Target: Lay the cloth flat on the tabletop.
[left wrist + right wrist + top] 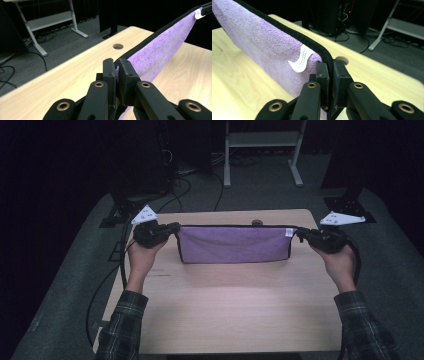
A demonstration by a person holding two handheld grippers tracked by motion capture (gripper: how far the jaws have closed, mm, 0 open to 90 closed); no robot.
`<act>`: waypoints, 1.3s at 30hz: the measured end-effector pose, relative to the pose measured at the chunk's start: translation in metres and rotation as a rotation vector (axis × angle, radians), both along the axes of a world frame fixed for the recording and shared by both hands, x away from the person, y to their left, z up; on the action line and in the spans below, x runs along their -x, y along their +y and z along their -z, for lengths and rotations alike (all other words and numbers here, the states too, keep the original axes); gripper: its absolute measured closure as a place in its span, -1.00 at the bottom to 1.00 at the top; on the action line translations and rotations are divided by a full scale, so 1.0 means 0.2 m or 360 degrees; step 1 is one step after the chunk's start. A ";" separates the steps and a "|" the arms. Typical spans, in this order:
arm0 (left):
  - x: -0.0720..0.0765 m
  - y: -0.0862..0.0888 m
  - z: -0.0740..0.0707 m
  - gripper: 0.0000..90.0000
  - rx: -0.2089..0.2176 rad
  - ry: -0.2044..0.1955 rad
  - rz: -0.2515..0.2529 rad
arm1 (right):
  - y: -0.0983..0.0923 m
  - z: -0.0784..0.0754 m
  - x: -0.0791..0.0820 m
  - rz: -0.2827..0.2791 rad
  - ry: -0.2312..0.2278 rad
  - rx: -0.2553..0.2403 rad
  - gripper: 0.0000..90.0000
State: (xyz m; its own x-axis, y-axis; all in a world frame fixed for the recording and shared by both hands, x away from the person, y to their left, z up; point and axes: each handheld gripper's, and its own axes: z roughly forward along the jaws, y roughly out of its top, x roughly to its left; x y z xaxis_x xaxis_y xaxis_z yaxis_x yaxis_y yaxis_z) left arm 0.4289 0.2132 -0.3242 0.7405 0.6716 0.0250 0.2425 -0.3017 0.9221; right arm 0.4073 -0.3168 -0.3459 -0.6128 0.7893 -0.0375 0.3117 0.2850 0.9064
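The purple towel (pixel 234 244) is held stretched above the far half of the bench (pixel 225 320), its long axis running parallel to the far edge. The left gripper (pixel 172 227) is clamped on its left top corner and the right gripper (pixel 300 234) on its right, so the hanging lower hem is nearest the bench and equally shared between the hands.

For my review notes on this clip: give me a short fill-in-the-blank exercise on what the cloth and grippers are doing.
1. The cloth stretched between the grippers is ____ in colour.
2. The left gripper and the right gripper are each ____ on a top corner.
3. The white label hangs nearest the ____ gripper.

Missing words: purple; shut; right
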 end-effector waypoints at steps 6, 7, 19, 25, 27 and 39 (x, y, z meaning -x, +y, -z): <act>0.06 0.00 0.09 0.87 0.0019 0.0050 0.0018 | -0.01 0.07 0.07 -0.0042 0.0036 -0.0002 0.86; 0.07 0.01 0.10 0.87 0.0021 0.0065 0.0024 | -0.01 0.09 0.08 -0.0047 0.0034 -0.0009 0.86; 0.19 0.04 0.29 0.87 0.0050 0.0225 0.0060 | -0.01 0.24 0.23 -0.0120 0.0135 -0.0007 0.86; 0.26 0.07 0.37 0.86 0.0144 0.0357 0.0119 | -0.01 0.30 0.32 -0.0157 0.0187 -0.0014 0.86; 0.29 0.07 0.40 0.86 0.0141 0.0392 0.0146 | -0.01 0.32 0.35 -0.0164 0.0204 0.0000 0.86; 0.48 0.06 0.52 0.85 -0.0026 0.0496 0.0204 | -0.02 0.45 0.52 -0.0209 0.0343 0.0095 0.86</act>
State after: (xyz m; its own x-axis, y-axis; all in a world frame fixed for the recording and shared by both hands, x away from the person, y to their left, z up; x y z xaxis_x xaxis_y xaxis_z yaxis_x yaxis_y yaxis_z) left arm 0.3327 0.2243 -0.4282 0.7925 0.5742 -0.2056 0.4711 -0.3622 0.8043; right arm 0.3039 -0.3211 -0.4364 -0.7086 0.7030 0.0609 0.4525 0.3865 0.8036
